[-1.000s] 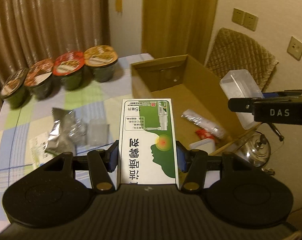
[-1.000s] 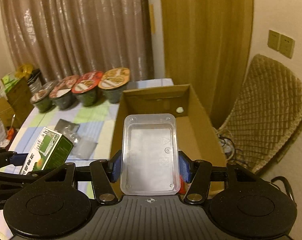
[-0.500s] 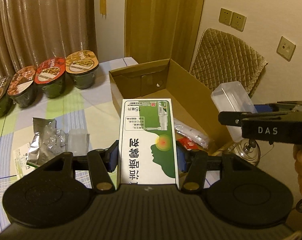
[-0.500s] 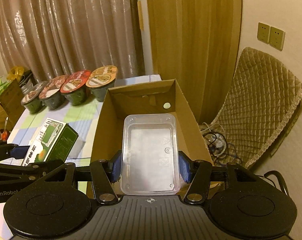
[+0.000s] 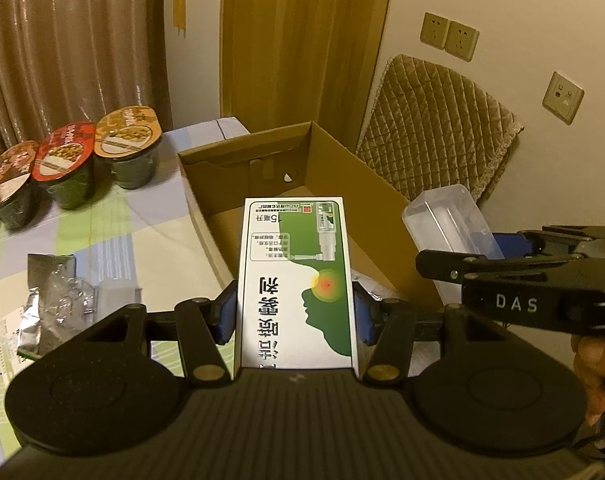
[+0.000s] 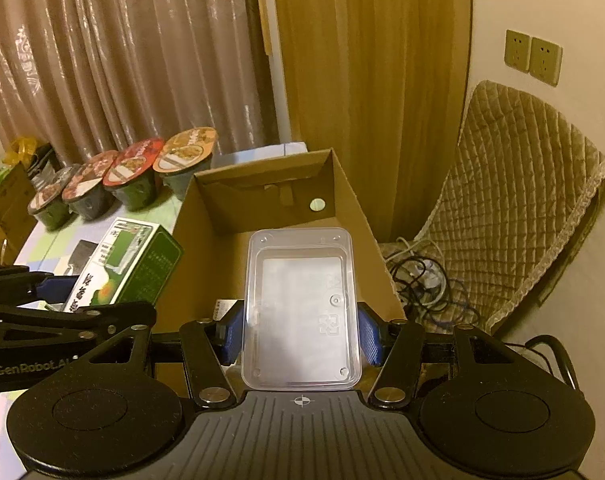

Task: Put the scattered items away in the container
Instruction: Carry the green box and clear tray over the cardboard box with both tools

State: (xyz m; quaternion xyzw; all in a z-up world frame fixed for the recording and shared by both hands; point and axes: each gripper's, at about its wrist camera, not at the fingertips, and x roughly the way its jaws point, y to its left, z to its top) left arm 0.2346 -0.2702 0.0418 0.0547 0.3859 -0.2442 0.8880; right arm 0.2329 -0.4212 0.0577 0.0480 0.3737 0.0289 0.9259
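Risked a knock between loads over the cardboard box [image 5: 342,184] at the surface's far right corner: left hand-held gripper [image 5: 294,312] clamping the green-and-white carton [image 5: 294,280], right hand-held gripper [image 6: 300,336] clamping the clear plastic tray [image 6: 300,308] (slippery-looking).

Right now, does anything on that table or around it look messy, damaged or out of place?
Yes: crumpled silver foil packets lie loose on the checked tablecloth left of the cardboard box, torn-looking and untidy. Cables sit tangled on the floor beside the box. The noodle cups stand in a neat row.
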